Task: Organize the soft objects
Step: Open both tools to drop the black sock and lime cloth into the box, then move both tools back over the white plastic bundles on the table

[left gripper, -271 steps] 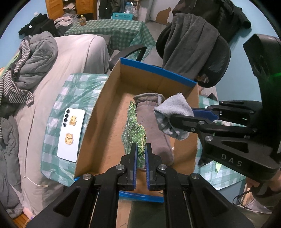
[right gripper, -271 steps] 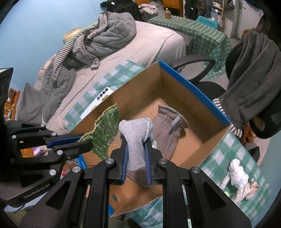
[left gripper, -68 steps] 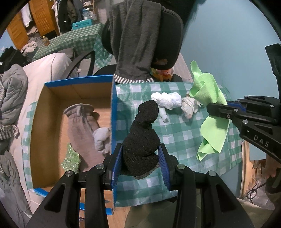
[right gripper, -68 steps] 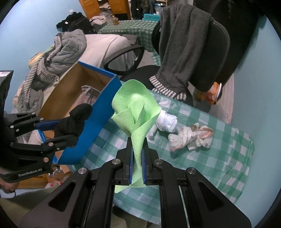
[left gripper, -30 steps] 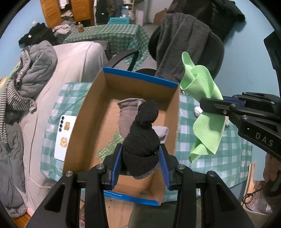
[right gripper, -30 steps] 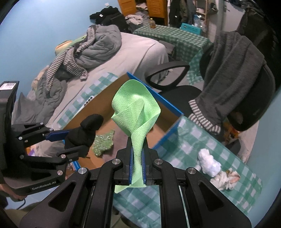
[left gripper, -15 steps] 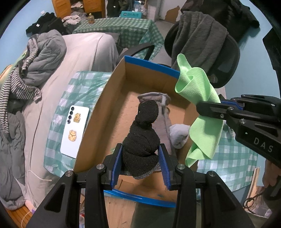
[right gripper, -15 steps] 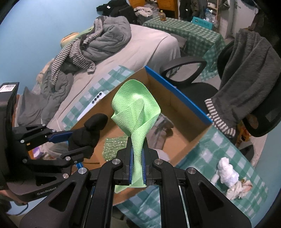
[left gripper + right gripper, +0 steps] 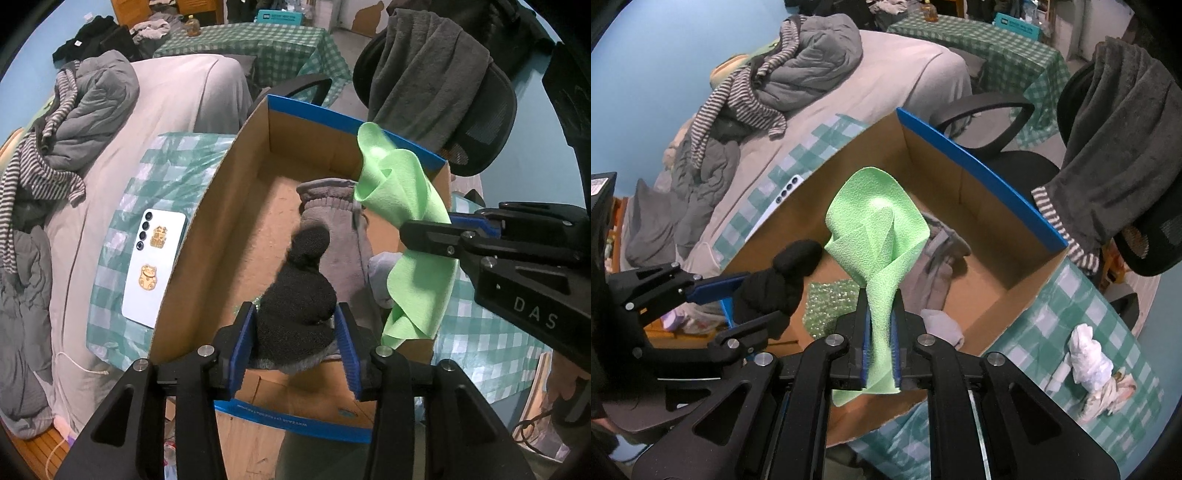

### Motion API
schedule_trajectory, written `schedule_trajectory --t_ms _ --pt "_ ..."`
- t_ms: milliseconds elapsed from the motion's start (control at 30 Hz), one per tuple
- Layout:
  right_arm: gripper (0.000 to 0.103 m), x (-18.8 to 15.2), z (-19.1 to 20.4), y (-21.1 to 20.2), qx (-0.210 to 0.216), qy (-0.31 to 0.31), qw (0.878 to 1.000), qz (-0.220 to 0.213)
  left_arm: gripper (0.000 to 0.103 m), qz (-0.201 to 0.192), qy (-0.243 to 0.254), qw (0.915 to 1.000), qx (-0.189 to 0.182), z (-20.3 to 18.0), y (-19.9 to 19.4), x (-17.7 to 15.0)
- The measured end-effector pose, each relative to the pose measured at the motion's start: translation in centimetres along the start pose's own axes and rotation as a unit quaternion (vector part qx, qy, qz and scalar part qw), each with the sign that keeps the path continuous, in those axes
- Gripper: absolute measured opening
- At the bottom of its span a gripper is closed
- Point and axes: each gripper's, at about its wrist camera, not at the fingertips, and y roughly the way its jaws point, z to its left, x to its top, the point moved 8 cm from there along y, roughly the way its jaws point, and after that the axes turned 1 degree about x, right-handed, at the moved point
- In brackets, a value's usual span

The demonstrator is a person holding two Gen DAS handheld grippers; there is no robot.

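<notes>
Over the cardboard box (image 9: pixel 236 177), the left gripper (image 9: pixel 293 332) loosens around a black sock (image 9: pixel 299 299) as the right gripper (image 9: pixel 881 339) opens on a green cloth (image 9: pixel 879 236), both likely mid-release and next needing a clean lift away.

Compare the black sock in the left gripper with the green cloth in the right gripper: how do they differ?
The black sock is a thick, bunched lump; the green cloth is a thin, folded sheet. The sock fills a wide gap in the left gripper; the cloth sits in a narrow gap in the right gripper. Both hang over the cardboard box, and both grippers are opening.
</notes>
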Motion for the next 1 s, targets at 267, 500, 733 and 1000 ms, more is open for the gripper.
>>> schedule_trajectory --t_ms 267,500,733,1000 --pt "0.053 -0.1 -0.8 -0.7 -0.017 0.009 1.000 -0.007 0.056 0.000 -0.006 0.9999 0.008 0.2 -0.2 -0.1" --pt "0.060 -0.6 -1.8 -2.2 -0.027 0.018 0.999 -0.016 0.060 -0.011 -0.010 0.9998 0.009 -0.3 -1.3 0.2" --pt "0.061 -1.3 -3.2 -4.0 -0.040 0.029 0.998 -0.026 0.060 -0.019 -0.005 0.9998 0.002 -1.8 -2.3 0.6" --pt "0.062 -2.6 -5.5 -5.8 -0.054 0.051 0.997 -0.033 0.061 -0.020 0.013 0.9997 -0.004 -4.1 -2.6 0.7"
